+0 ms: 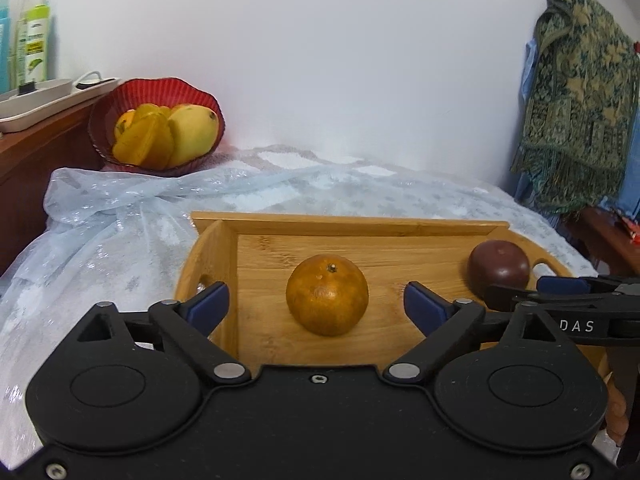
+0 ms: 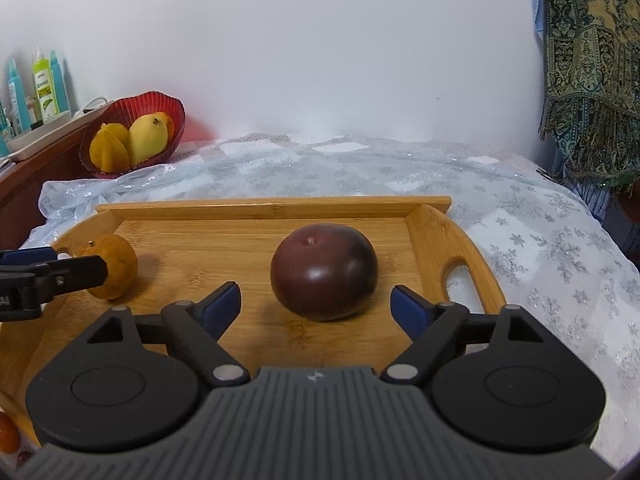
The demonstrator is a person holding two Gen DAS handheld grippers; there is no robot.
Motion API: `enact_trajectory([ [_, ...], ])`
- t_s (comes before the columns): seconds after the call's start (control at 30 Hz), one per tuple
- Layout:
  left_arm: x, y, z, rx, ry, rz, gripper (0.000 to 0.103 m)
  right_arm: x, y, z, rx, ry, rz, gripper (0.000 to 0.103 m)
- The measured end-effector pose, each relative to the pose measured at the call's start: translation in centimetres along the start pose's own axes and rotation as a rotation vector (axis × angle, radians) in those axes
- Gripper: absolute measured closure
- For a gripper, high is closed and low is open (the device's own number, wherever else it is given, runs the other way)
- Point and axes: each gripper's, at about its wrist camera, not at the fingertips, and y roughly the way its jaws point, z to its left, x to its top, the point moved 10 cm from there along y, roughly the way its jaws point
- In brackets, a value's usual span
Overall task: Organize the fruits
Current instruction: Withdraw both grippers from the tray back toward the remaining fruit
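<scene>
White wall backs a surface draped in pale snowflake cloth (image 2: 540, 248), on which a wooden tray (image 2: 276, 205) rests. On the tray floor sit an orange (image 1: 327, 295) and, at its three o'clock, a dark purple fruit (image 2: 324, 272), well apart. At ten o'clock from the tray, a red bowl (image 1: 160, 90) holds yellow fruits (image 1: 192, 132). The left gripper (image 1: 316, 306) stands with jaws wide, the orange between the pads and untouched. The right gripper (image 2: 316, 306) is likewise spread wide around the purple fruit, pads clear of it.

Orange fruit (image 1: 327, 294), dark purple fruit (image 2: 324, 272), red bowl (image 1: 160, 92)
</scene>
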Motion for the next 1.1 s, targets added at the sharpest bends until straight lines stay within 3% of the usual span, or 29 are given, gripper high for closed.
enact_trajectory([
  [0.23,-1.5,-3.7,-0.2,-0.016,-0.033,-0.025,0.005,-0.6,-3.9,1.3,0.035,-0.01,-0.075,0.008],
  [0.57,-5.4,-10.7,-0.2,0.011,0.044,-0.176,0.001,-4.6,-10.6,3.4,0.112,-0.012,-0.238,0.0],
  [0.87,-10.2,-13.4,0.6,0.058,0.049,-0.148,0.001,-8.6,-14.2,4.8,0.136,0.008,-0.292,0.0],
  [1.1,-12.8,-15.5,0.8,0.086,0.056,-0.159,0.001,-10.9,-15.5,5.9,0.082,-0.012,-0.324,0.0],
])
